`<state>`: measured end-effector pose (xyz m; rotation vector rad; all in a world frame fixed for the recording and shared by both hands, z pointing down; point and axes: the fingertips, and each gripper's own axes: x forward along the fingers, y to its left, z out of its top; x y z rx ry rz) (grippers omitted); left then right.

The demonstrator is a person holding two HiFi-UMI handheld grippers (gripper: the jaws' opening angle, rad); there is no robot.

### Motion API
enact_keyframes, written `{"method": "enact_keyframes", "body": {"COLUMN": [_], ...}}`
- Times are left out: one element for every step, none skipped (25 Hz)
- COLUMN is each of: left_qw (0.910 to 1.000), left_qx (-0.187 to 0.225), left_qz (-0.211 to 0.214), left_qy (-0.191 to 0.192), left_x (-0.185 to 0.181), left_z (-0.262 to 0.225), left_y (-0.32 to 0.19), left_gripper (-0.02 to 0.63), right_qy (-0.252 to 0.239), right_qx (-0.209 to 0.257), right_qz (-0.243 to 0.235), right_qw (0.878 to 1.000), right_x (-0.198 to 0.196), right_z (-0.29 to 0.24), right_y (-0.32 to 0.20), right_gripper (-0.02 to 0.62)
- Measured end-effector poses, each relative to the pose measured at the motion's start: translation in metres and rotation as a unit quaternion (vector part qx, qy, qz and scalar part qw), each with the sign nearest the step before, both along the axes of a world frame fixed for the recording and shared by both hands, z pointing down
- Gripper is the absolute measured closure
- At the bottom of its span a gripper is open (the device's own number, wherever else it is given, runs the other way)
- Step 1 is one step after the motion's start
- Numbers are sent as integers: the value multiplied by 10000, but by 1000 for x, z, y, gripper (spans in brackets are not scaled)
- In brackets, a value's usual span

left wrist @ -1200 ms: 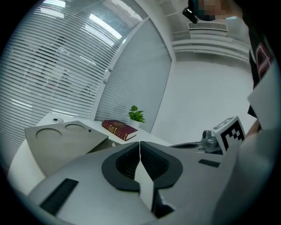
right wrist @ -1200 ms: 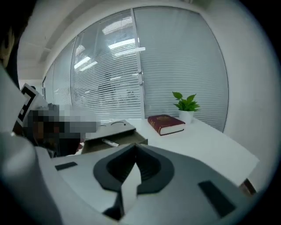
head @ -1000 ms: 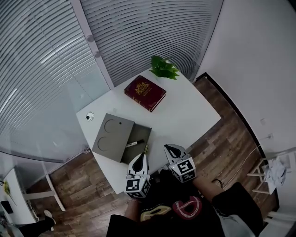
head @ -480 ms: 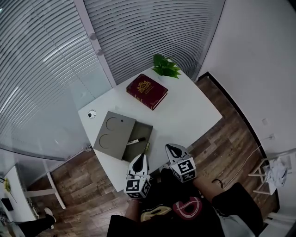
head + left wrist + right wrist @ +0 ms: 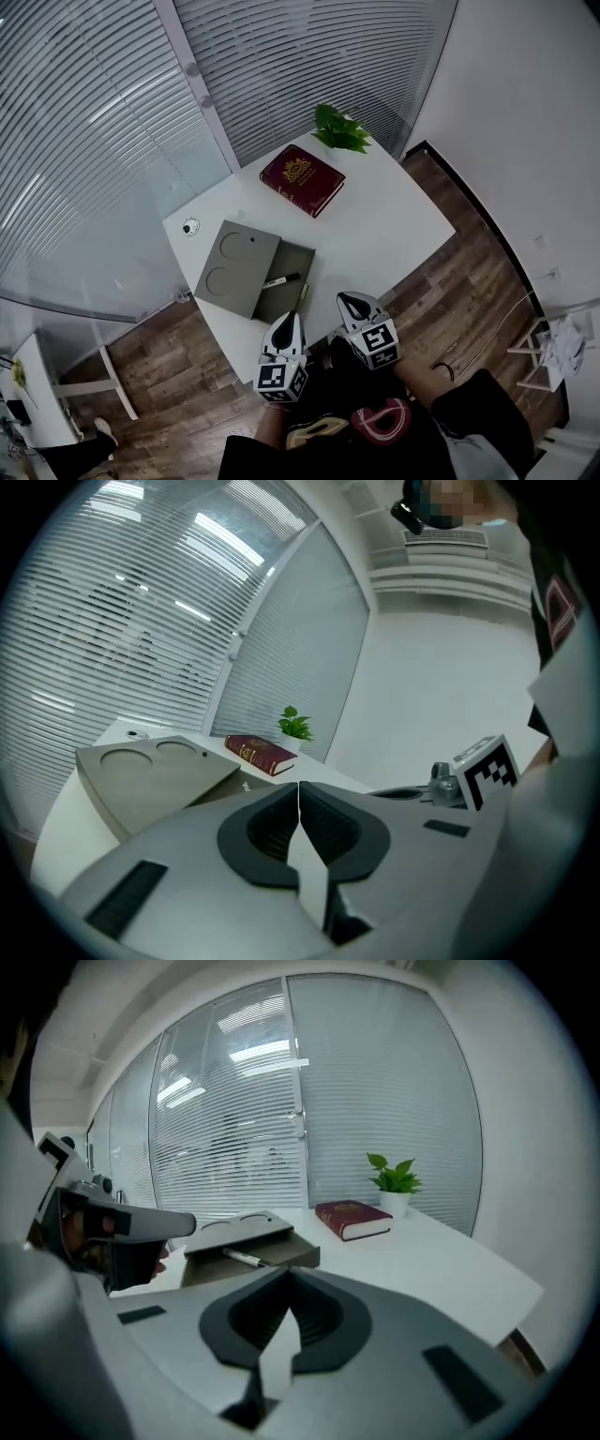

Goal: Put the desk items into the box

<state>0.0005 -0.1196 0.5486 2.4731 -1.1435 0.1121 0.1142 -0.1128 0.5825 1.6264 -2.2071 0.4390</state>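
Your left tool (image 5: 287, 323) and right tool (image 5: 351, 302) hover at the near edge of the white tabletop (image 5: 403, 220), each with its jaws together on nothing. The dark red hardback book (image 5: 302, 179) lies flat at the far side, apart from the open grey box (image 5: 236, 267). It looks stiff and fairly heavy, so clamp its cover edge close to the spine.

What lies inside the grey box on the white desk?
A pen lies in the uncovered part of the grey box. The lid, which has two round hollows, covers the rest, so anything beneath it is hidden.
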Motion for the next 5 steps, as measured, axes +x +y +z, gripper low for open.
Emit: {"method": "enact_keyframes", "body": {"left_qw": [10000,10000,10000,10000,10000], "left_qx": [-13,-20,-25,-32,-39], "left_qz": [-8,-13,-15,-17,-17], "left_qy": [2,9,17,24,31], "left_x": [-1,-3,-4,-5,-6], "left_z": [0,0,-1,-1,-1], "left_y": [0,0,0,0,0], "left_gripper": [588,588,588,588,588], "right_qy": [5,15,22,19,13], "right_qx": [4,16,36,59,81], "right_qz": [-12,-28,-44,-59,-73], "right_qw": [10000,10000,10000,10000,9999], "right_x": [-2,-4,-6,-8,-10], "right_z": [-1,-2,-3,-4,-5], "right_y": [0,-1,-1,-2,-3], "right_gripper": [586,586,586,586,586]}}
